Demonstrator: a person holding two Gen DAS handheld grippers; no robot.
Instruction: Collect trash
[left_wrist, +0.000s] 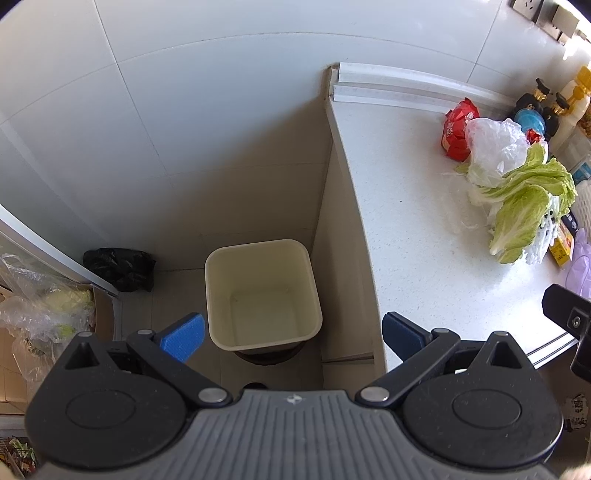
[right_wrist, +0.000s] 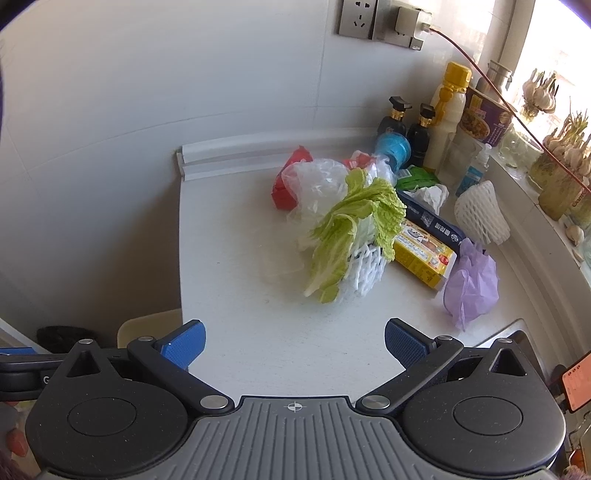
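Both grippers spread empty: left gripper (left_wrist: 293, 334) over the bin (left_wrist: 262, 295); my right gripper (right_wrist: 293, 345) should take the cabbage leaves (right_wrist: 351, 229) at twelve o'clock, low and centred.

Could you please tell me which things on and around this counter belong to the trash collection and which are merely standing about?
For the job:
- bin, empty, on the floor beside the counter
- cabbage leaves
- clear plastic bag
- red wrapper
- white foam net
- left gripper and right gripper, both open

Probably just standing about:
- sauce bottles
- wall sockets
- garlic
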